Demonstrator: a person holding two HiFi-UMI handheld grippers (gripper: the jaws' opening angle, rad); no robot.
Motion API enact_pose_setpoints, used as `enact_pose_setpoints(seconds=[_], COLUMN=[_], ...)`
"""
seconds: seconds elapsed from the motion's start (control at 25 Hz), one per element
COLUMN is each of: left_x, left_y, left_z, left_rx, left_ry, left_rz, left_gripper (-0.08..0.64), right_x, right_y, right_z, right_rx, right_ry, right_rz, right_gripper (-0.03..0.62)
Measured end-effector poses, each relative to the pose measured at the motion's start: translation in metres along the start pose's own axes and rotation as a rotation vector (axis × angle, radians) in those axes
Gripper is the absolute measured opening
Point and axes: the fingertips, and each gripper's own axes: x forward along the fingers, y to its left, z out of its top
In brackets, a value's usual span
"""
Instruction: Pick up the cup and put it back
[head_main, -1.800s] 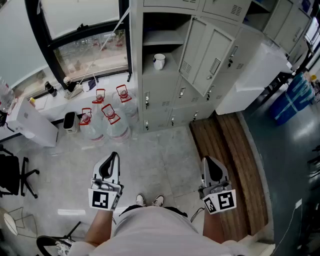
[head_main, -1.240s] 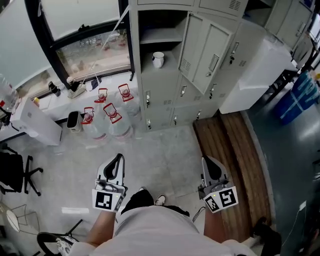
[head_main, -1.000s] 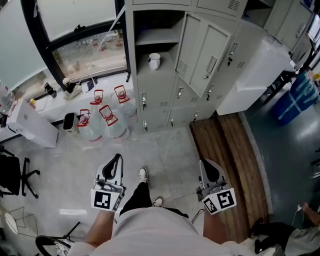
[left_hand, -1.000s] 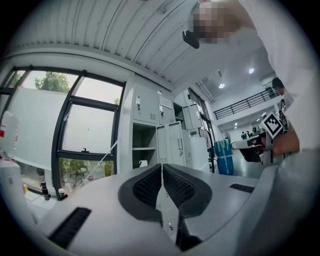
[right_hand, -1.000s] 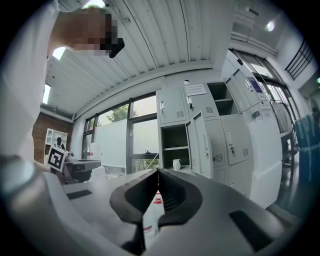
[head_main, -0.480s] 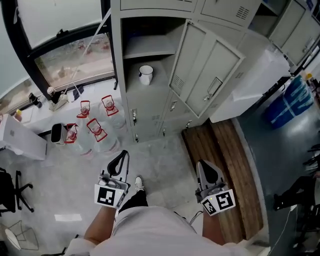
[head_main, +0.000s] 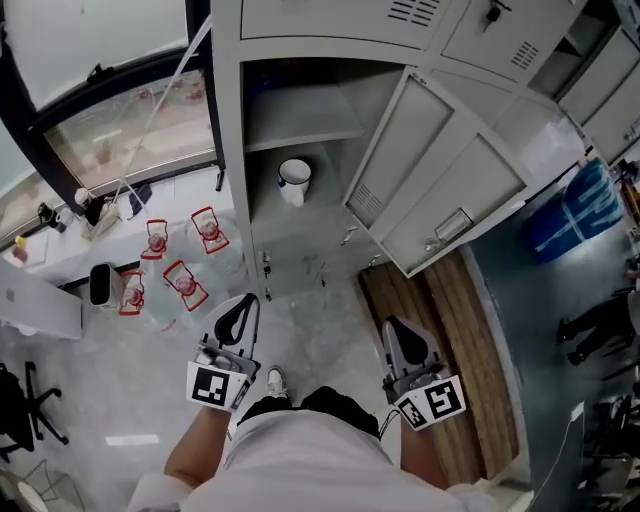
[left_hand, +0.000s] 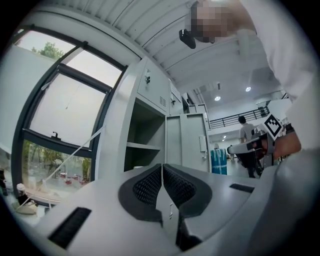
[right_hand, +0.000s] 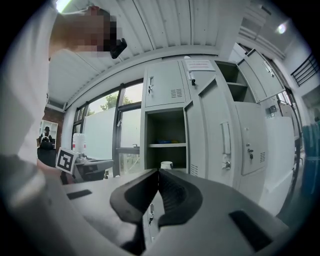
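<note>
The left gripper (head_main: 238, 318) has its two jaws pressed together, the ribbed pads meeting with nothing between them. The right gripper (head_main: 399, 342) is the same: jaws together and empty. Both are held low, close to the person's body, and both point forward at the locker (head_main: 330, 40). I judge that they are kept closed and near the body because the cup is not yet within reach, so there is nothing to grasp.

The cup (head_main: 293, 182), white with a dark rim, stands upright on the floor of the open compartment, under the shelf (head_main: 300, 128), well apart from both grippers. The door (head_main: 440, 190) of this compartment is swung out to the right, which leaves the opening free, so a straight approach from the front seems possible. The right gripper view looks almost directly at the cup, so this gripper seems the better one for the pick; its jaws must spread first. Water bottles (head_main: 180, 285) stand on the floor at the left, away from that path.
</note>
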Motion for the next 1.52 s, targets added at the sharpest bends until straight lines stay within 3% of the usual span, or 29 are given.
enact_pose_setpoints(seconds=[0.28,0.6,0.92,1.28,1.4,1.52], left_x=[0.039,0.062,0.097,0.144,0.160,0.176], left_y=[-0.005,0.009,0.014,0.029,0.032,0.035], left_z=[-0.003,0.007,-0.011,-0.027,-0.035,-0.044], left_rx=[0.006,0.054,0.042,0.009,-0.001,-0.012], left_ry=[0.008,0.012,0.044,0.047,0.063,0.084], left_rz=[-0.025,0.087,0.120,0.113,0.094,0.091], left_gripper=[0.029,0.029,0.031,0.035,0.107,0.109], right_x=[0.046,0.088,0.106,0.115,0.114,0.113], right_y=[-0.020,-0.046,-0.056,-0.066,-0.073,-0.079], right_z=[-0.002,0.013,0.009,0.006,0.005,0.002], right_rx=[0.014,0.002,-0.001,-0.002,0.001,0.005], right_ry=[-0.006,-0.061,-0.039,-0.019,-0.017,-0.008], right_rz=[0.065,0.195,0.265,0.281,0.271,0.264], right_gripper=[0.018,0.018,0.018,0.017,0.018,0.018])
